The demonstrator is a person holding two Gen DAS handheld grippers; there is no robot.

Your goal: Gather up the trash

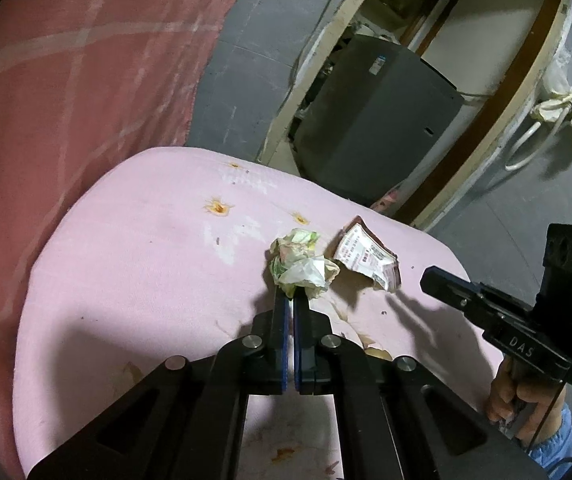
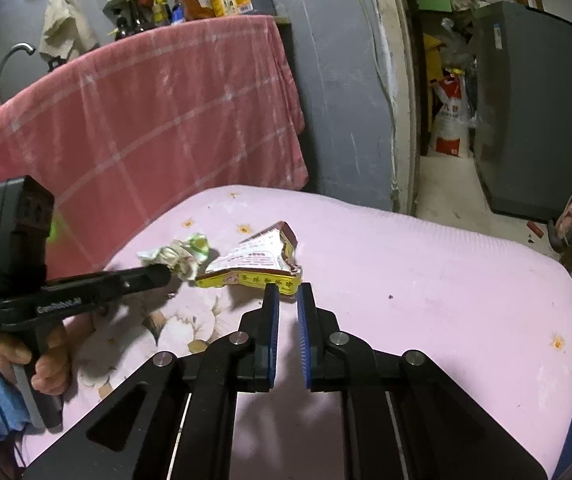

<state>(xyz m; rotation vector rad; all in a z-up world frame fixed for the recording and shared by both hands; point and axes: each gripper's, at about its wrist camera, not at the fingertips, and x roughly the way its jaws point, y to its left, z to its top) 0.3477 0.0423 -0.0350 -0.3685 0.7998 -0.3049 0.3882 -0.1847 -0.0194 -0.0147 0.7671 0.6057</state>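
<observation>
A crumpled white and green wrapper [image 1: 302, 264] lies on the pink cloth-covered table [image 1: 146, 248]. My left gripper [image 1: 291, 298] is shut on the near edge of the crumpled wrapper. The wrapper also shows in the right wrist view [image 2: 178, 256], with the left gripper [image 2: 158, 274] at it. A flattened yellow and red printed packet [image 2: 258, 264] lies just right of the wrapper; it also shows in the left wrist view [image 1: 366, 258]. My right gripper [image 2: 285, 290] is slightly open and empty, its tips just short of the packet's near edge.
A pink checked cloth [image 2: 146, 132] hangs behind the table, with bottles [image 2: 158, 4] on the ledge above it. A doorway on the right shows a grey cabinet [image 2: 534, 112] and a sack [image 2: 452, 120]. The table's right edge [image 2: 566, 280] drops off.
</observation>
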